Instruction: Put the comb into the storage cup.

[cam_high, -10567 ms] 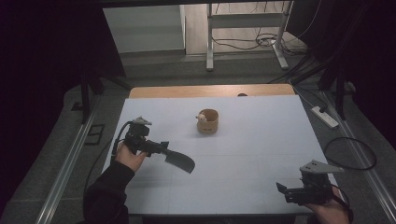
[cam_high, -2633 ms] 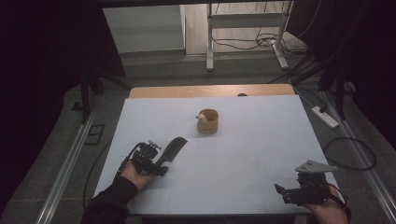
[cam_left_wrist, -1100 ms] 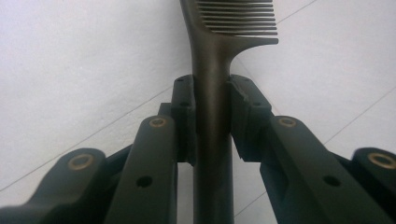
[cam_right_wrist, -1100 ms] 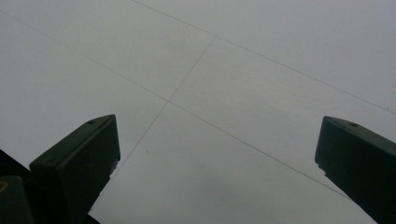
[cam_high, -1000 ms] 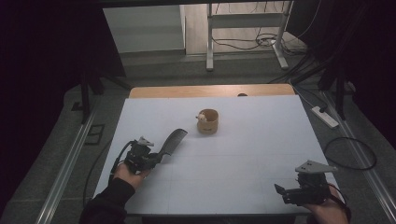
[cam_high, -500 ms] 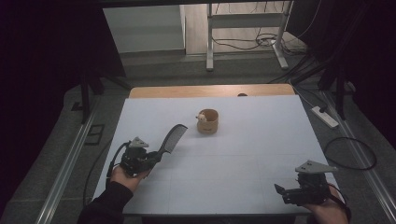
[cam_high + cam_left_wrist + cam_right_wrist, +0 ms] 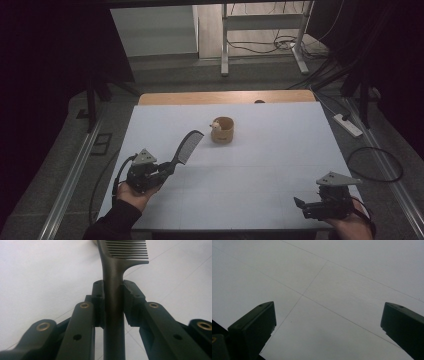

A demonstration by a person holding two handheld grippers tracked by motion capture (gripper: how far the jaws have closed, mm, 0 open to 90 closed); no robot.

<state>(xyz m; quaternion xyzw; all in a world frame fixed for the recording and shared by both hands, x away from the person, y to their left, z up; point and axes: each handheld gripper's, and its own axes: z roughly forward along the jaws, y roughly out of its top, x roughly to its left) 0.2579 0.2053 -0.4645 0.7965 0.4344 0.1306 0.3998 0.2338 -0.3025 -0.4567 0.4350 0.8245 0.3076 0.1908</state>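
A dark comb (image 7: 185, 147) points up and to the right above the white table (image 7: 260, 165). My left gripper (image 7: 166, 169) is shut on its handle at the table's left front. The left gripper view has the comb (image 7: 113, 275) clamped between both pads, teeth at the top. A small round wooden cup (image 7: 223, 130) holding something pale stands near the table's middle, a short way beyond the comb's tip. At the front right corner my right gripper (image 7: 301, 204) rests low, and in the right gripper view (image 7: 327, 322) its jaws stand wide apart over bare table.
A wooden strip (image 7: 225, 96) runs along the table's far edge. A power strip (image 7: 347, 125) and cables lie on the floor to the right. Metal rails (image 7: 70, 175) flank the table on both sides.
My left gripper has drawn back toward the front left and tilted the comb upward, so its toothed end now points at the cup. The right gripper has stayed still.
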